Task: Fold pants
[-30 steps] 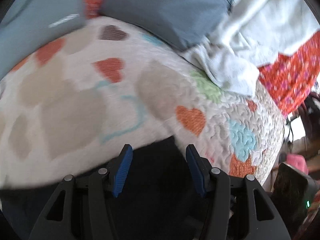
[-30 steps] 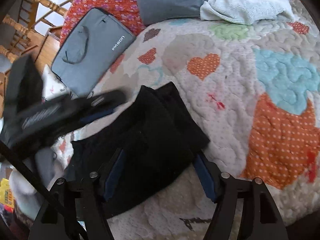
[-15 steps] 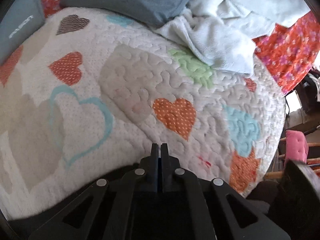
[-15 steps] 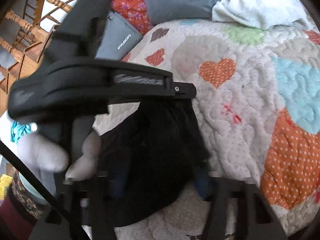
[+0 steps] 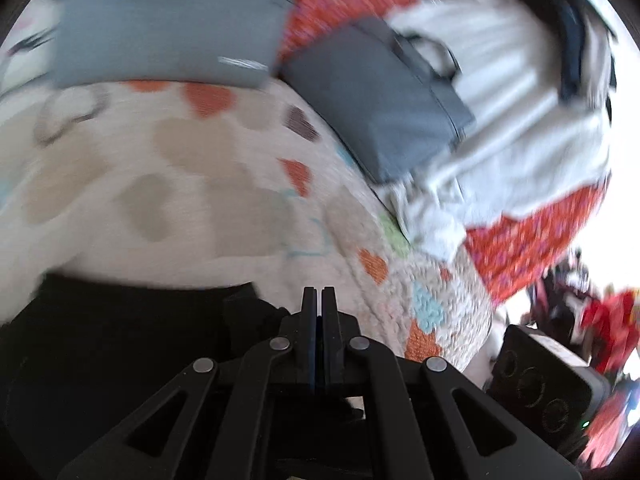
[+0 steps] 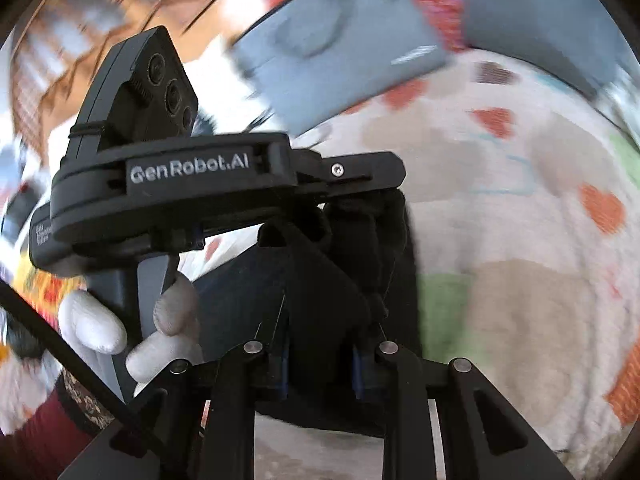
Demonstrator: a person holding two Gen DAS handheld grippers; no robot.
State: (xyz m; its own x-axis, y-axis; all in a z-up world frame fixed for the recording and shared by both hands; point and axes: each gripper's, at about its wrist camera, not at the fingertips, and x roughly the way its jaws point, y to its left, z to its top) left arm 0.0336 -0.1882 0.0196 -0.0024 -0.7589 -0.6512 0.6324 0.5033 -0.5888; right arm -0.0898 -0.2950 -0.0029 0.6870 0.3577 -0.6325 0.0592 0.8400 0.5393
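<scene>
Pants [image 6: 340,280], black and bunched, fill the lower middle of my right wrist view and the lower left of the left one, lying on the heart-print quilt [image 5: 200,184]; I judge the step to be lifting one end and carrying it over, so I'd keep both grips level and moving together to lay the fold square. At left in the right view my gloved left hand [image 6: 132,332] carries the left gripper [image 6: 384,188]; its jaws are pressed together, seemingly nipping the pants' edge, though blur hides the contact. Right gripper [image 6: 320,364]: its jaws have just been closing and now clamp a thick wad of the dark cloth between the blue pads.
</scene>
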